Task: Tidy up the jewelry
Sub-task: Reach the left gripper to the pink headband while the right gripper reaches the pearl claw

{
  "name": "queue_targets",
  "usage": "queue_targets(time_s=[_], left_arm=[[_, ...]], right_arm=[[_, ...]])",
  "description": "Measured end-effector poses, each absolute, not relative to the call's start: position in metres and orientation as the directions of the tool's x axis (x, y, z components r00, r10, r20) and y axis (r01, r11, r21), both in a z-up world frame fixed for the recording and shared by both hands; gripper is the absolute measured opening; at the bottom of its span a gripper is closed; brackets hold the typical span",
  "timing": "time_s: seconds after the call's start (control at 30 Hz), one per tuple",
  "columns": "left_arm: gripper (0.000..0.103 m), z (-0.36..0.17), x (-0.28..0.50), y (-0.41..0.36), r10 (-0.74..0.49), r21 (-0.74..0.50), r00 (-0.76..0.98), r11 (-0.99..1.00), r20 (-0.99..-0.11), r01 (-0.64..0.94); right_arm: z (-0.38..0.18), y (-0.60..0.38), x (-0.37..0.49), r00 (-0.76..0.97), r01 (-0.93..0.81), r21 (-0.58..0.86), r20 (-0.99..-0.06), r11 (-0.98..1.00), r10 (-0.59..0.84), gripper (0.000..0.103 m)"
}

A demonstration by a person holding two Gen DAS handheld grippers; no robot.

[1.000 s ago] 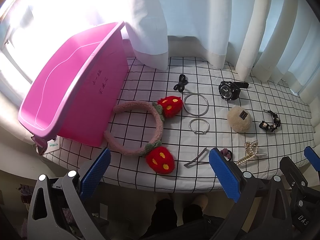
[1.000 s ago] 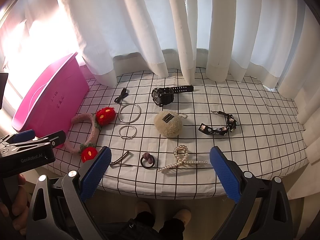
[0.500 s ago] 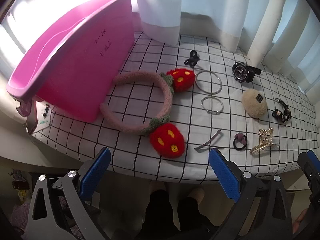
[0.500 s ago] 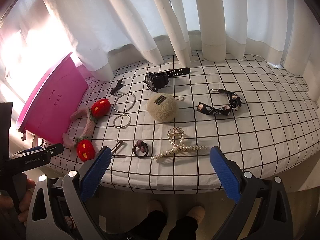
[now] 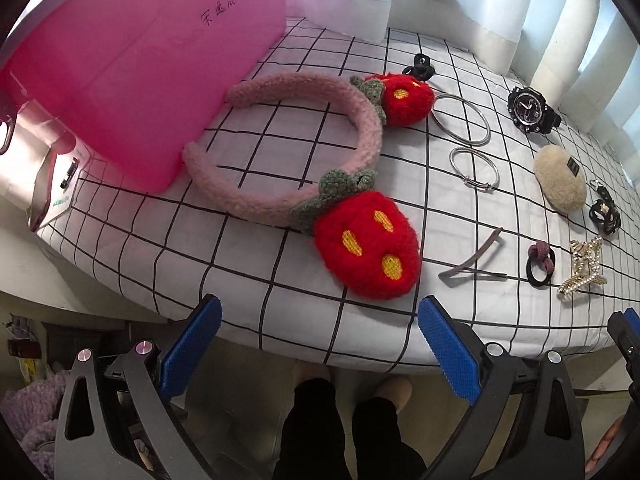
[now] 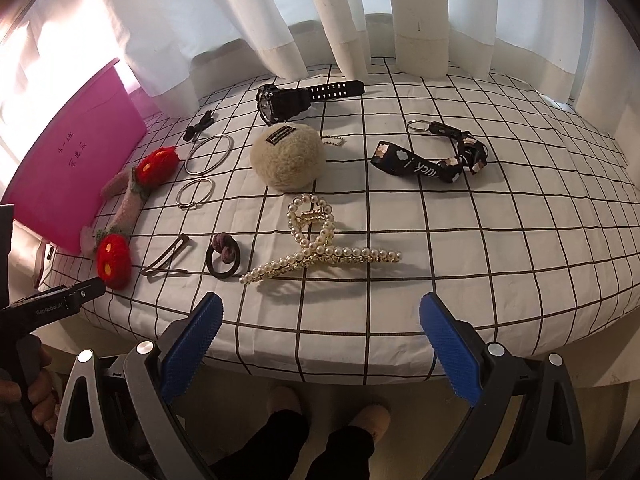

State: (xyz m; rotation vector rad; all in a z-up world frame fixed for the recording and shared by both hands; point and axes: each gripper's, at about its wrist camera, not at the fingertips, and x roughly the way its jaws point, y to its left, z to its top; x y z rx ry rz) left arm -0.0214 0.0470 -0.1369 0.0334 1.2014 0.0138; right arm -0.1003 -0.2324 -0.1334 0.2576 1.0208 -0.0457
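With both tongs spread and empty, your left gripper (image 5: 318,344) may snag the headband (image 5: 280,148) at 12 o'clock against the bin (image 5: 132,68).

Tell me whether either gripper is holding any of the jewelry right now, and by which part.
Nothing is held. The left gripper and right gripper are both open at the table's near edge, short of the strawberry headband and pearl hair claw.

White curtains (image 6: 280,20) hang behind the counter's checked cloth (image 6: 500,240); a purple, perhaps fluffy, heap (image 5: 24,420) lies below.
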Motion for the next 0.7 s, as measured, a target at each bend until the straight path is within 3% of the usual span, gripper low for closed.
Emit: queue_targets(time_s=[0.37, 0.7], left_arm=[[0.097, -0.123, 0.024, 0.038, 0.002, 0.012, 0.452, 1.0, -0.892, 0.019], [0.097, -0.132, 0.057, 0.039, 0.008, 0.034, 0.439, 0.998, -0.898, 0.051]], right_arm=[[-0.15, -0.24, -0.065, 0.495, 0.218, 0.207, -0.865, 0.954, 0.075, 0.094], [-0.164, -0.236, -0.033, 0.43, 0.228, 0.063, -0.902, 0.972, -0.043, 0.094]])
